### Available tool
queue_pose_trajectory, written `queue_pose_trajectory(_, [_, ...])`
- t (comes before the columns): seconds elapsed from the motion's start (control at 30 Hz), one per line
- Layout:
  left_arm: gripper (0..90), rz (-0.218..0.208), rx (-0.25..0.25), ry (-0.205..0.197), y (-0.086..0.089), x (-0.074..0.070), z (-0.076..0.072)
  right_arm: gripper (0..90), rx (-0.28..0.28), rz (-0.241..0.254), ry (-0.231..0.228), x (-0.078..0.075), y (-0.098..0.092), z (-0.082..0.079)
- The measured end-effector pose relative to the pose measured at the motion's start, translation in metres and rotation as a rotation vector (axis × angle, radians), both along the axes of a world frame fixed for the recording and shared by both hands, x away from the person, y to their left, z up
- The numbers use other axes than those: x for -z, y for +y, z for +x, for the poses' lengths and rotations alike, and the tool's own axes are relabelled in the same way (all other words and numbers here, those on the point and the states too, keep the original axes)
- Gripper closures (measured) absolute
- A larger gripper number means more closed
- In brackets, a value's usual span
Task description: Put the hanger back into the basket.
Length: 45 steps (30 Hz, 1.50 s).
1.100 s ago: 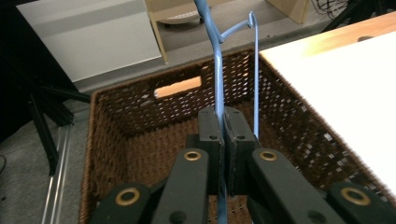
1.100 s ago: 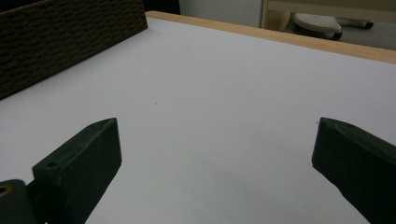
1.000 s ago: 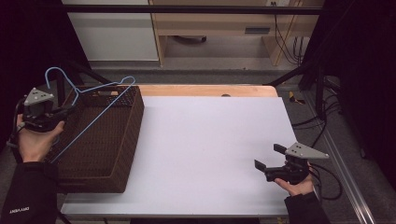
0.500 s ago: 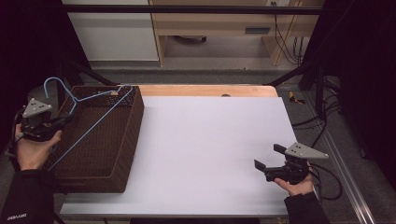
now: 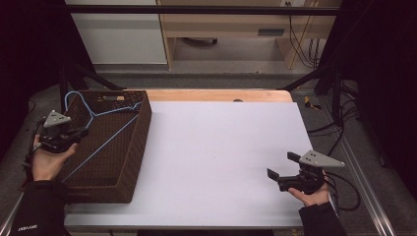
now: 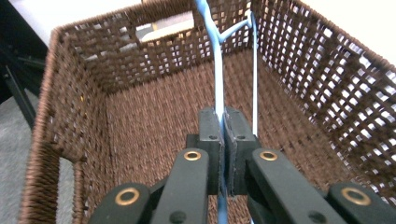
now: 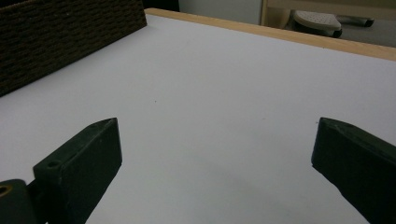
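Hanger (image 5: 101, 129) here is thin blue wire, half down inside the brown wicker basket (image 5: 132, 162) at the worktop's (image 5: 221, 147) left. Left gripper (image 6: 222, 140) has its fingers clamped on the wire (light, springy, probably slippery, so grabbing near the twisted neck seems safest). Right gripper (image 7: 215, 161) fingers sit wide, holding nothing.

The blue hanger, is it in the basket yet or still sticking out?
Partly in. The blue hanger leans across the basket, its hook above the far rim, while the left gripper pinches its wire.
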<state>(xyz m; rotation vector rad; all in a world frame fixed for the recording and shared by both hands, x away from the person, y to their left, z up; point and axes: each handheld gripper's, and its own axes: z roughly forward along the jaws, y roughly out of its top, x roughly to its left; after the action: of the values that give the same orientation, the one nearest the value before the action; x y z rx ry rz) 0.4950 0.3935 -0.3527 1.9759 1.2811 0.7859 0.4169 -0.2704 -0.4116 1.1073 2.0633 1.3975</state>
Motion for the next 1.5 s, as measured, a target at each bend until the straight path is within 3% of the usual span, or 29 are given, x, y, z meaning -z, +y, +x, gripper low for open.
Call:
queue_pose_trajectory(0.13, [86.2,0.040,-0.018,0.050,-0.004,0.009,0.004,2.1,0.002,-0.001,-0.004,0.000,-0.001,0.000])
queue_pose_trajectory(0.23, [84.4,0.022,-0.034,0.063,-0.002,0.010,0.003,2.1,0.002,-0.002,-0.004,0.000,-0.001,0.000])
queue_pose_trajectory(0.4, [80.7,-0.054,-0.031,0.021,0.004,0.001,-0.012,2.1,0.004,0.003,-0.003,-0.001,-0.001,-0.001])
queue_pose_trajectory(0.53, [72.2,-0.109,0.015,-0.034,-0.003,-0.007,-0.028,2.1,0.010,0.009,-0.003,-0.001,-0.001,-0.001])
queue_pose_trajectory(0.57, [66.6,-0.110,0.027,-0.041,-0.005,-0.008,-0.031,2.1,0.012,0.011,-0.003,-0.001,-0.001,-0.001])
queue_pose_trajectory(0.63, [63.6,-0.138,0.053,-0.069,-0.013,-0.011,-0.039,2.1,0.012,0.011,-0.004,-0.001,-0.001,-0.001])
queue_pose_trajectory(0.67, [56.5,-0.155,0.076,-0.084,-0.018,-0.012,-0.042,2.1,0.013,0.012,-0.005,-0.001,-0.001,-0.001])
queue_pose_trajectory(0.8, [49.4,-0.201,0.125,-0.133,-0.039,-0.015,-0.052,2.0,0.012,0.016,-0.006,-0.001,-0.001,-0.001])
queue_pose_trajectory(0.97, [37.8,-0.230,0.207,-0.170,-0.071,-0.014,-0.062,2.0,0.014,0.025,-0.010,-0.002,-0.001,-0.001])
queue_pose_trajectory(1.27, [20.7,-0.224,0.320,-0.162,-0.118,-0.007,-0.074,1.8,0.016,0.022,-0.018,-0.003,-0.002,-0.002])
queue_pose_trajectory(1.5, [11.4,-0.257,0.369,-0.154,-0.147,0.004,-0.083,1.7,0.017,0.024,-0.017,-0.003,-0.002,-0.002])
